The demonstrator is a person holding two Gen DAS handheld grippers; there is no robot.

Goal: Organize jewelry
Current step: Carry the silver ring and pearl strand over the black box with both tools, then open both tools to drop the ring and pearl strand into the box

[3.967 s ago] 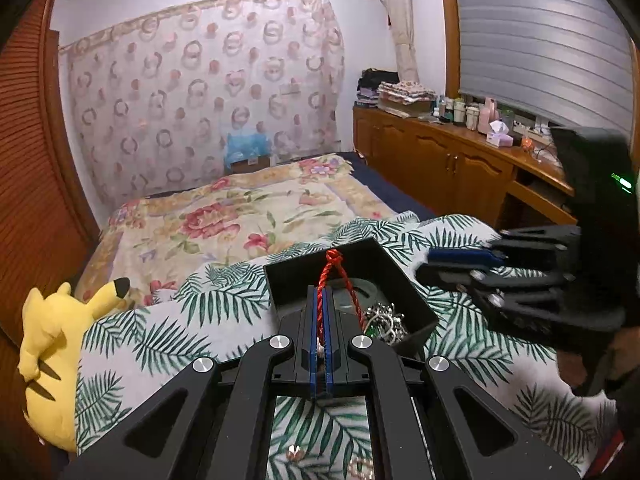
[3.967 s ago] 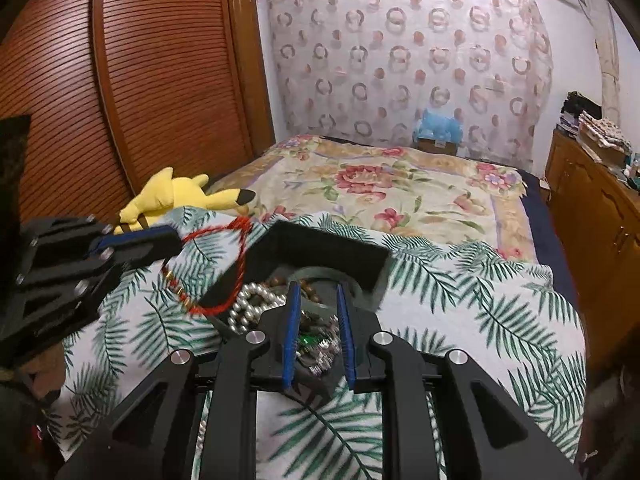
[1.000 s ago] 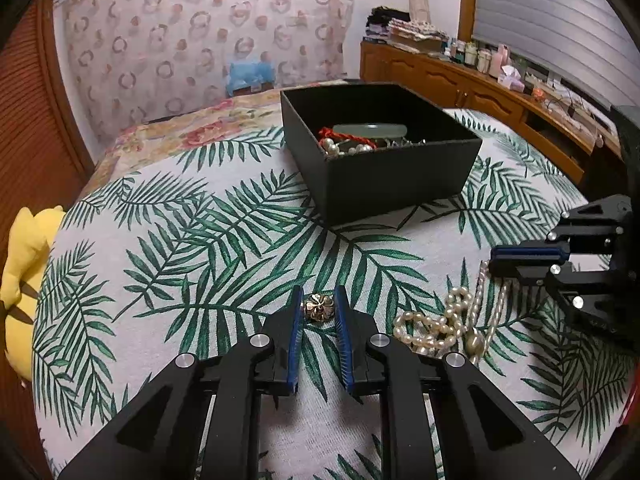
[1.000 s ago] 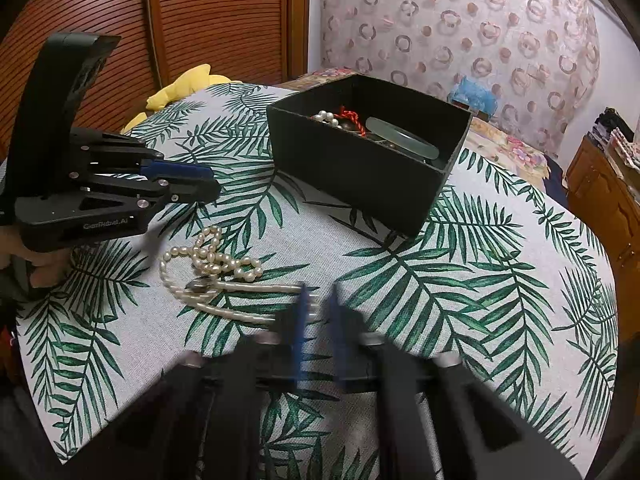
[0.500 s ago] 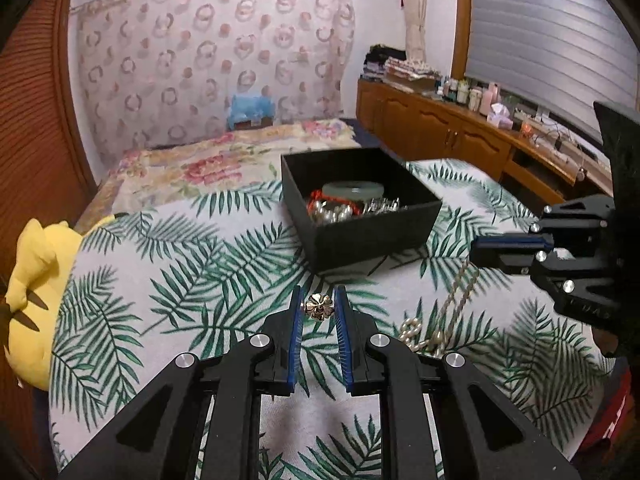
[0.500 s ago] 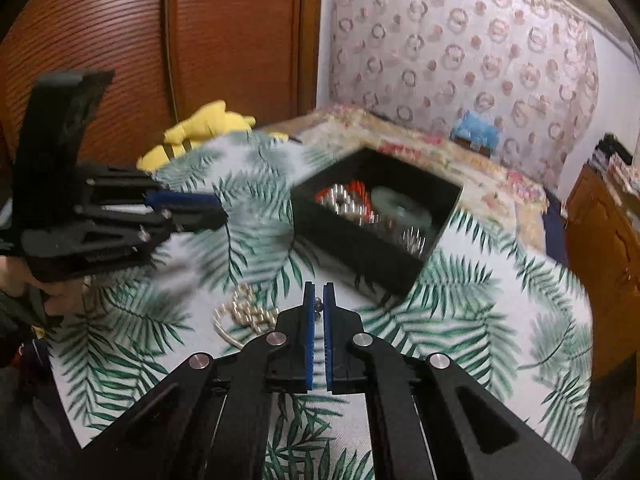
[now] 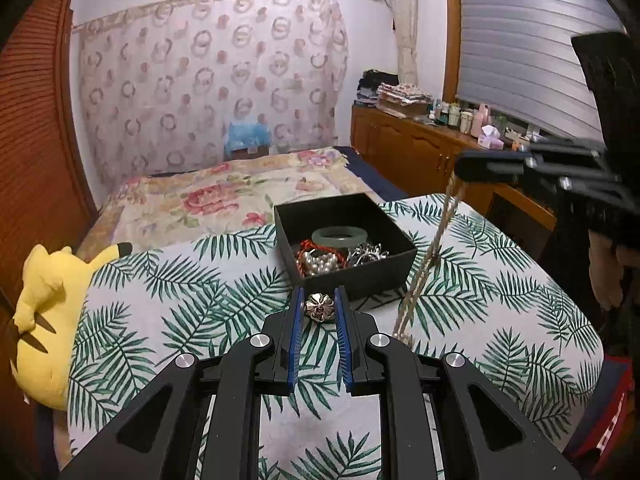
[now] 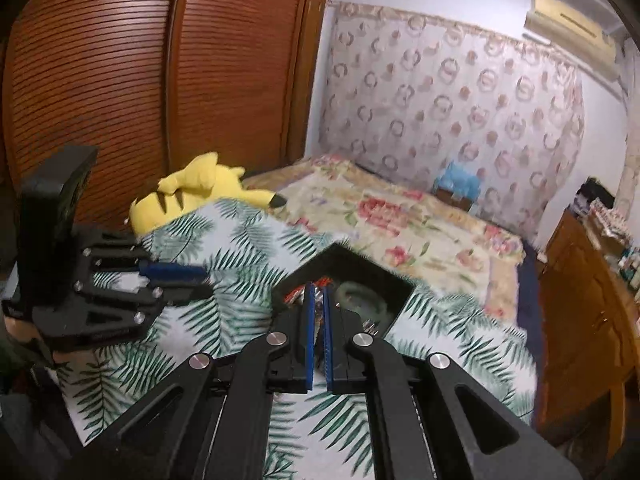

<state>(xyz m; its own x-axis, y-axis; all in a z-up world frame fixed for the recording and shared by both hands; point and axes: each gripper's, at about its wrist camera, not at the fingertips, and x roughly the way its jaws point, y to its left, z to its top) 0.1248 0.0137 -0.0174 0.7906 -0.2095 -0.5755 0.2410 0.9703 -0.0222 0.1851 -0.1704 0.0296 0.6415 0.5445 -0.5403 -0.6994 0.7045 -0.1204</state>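
My left gripper [image 7: 319, 306] is shut on a small flower-shaped metal charm [image 7: 319, 307], held above the palm-leaf cloth just in front of the black jewelry box [image 7: 344, 236]. The box holds a green bangle [image 7: 340, 236], a red cord bracelet [image 7: 320, 252], pearls and silver pieces. My right gripper [image 7: 464, 168] shows at the upper right of the left wrist view, shut on a pearl necklace [image 7: 424, 264] that hangs down to the cloth beside the box. In the right wrist view its fingers [image 8: 308, 312] are nearly closed over the box [image 8: 348, 284].
The palm-leaf cloth [image 7: 180, 312] covers a round table. A yellow plush toy [image 7: 48, 300] lies at its left edge. A bed with a floral cover [image 7: 224, 196] lies behind, a wooden cabinet [image 7: 416, 152] at the right, a slatted wardrobe [image 8: 120, 80] at the left.
Both grippers have risen. The left carries the charm toward the box. The right has lifted the pearl necklace off the cloth, and it now hangs stretched beside the box.
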